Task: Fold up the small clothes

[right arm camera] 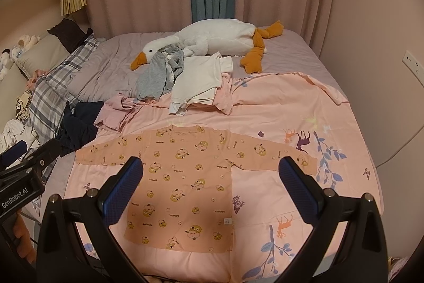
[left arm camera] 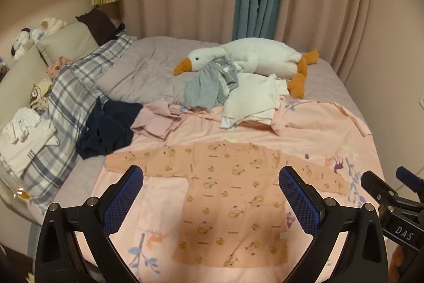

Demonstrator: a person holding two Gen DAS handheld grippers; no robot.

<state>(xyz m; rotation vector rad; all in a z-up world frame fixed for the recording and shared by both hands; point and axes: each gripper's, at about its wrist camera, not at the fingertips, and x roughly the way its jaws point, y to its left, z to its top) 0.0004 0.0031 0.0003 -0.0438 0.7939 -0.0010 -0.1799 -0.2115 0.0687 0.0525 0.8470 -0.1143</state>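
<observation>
A small orange long-sleeved shirt (left arm camera: pixel 228 198) with a yellow cartoon print lies flat on the pink sheet (left arm camera: pixel 159 230), sleeves spread wide to both sides. The same shirt (right arm camera: pixel 182 187) fills the middle of the right wrist view. My left gripper (left arm camera: pixel 210 174) hovers open above the shirt's body, nothing between its blue pads. My right gripper (right arm camera: pixel 210 166) is open too, held over the shirt's right half, and its body shows at the right edge of the left wrist view (left arm camera: pixel 392 206). The left gripper's body (right arm camera: pixel 23 169) appears at the left edge of the right wrist view.
Unfolded clothes lie beyond the shirt: a navy garment (left arm camera: pixel 108 126), a pink one (left arm camera: pixel 156 118), a grey one (left arm camera: pixel 204 89) and a white one (left arm camera: pixel 251 100). A white plush goose (left arm camera: pixel 254 60) lies across the bed. Plaid pillows (left arm camera: pixel 71 97) and folded white clothes (left arm camera: pixel 23 139) sit left.
</observation>
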